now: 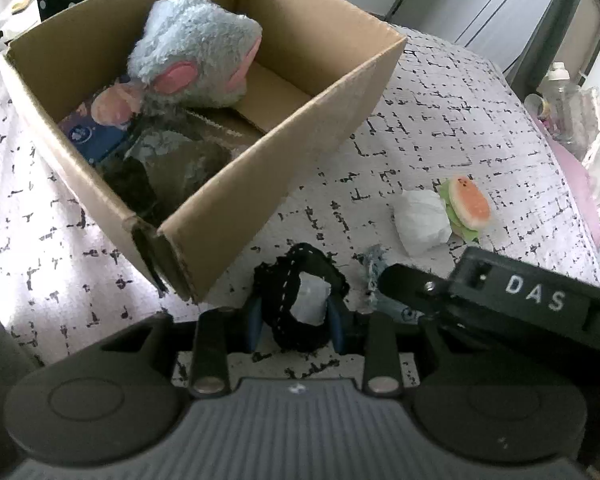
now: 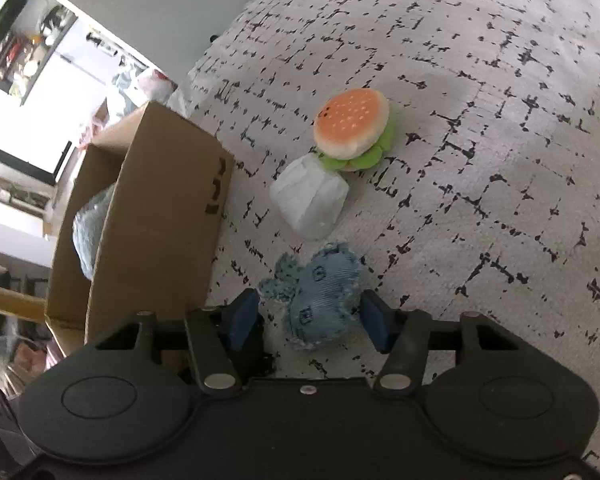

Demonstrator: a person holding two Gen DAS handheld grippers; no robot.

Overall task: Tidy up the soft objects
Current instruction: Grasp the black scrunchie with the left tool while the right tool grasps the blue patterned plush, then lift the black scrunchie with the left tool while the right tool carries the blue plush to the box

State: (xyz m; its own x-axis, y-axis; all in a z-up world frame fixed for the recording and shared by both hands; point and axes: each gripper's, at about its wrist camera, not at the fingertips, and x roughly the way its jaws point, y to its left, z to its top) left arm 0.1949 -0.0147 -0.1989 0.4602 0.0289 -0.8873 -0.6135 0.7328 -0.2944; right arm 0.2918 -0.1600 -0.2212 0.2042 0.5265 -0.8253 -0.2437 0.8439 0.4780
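Plainly "DAS" on right tongs (image 1: 534, 300).

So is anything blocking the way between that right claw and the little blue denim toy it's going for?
Nothing visible does. The denim toy already lies between the right gripper's blue pads, which sit either side of it with small gaps. The white bundle and burger plush lie farther along the bedspread.

The brown cardboard box (image 2: 148, 216) is hiding most of the fluffy grey plush toy (image 2: 90, 232); items beneath it are staying unclear.
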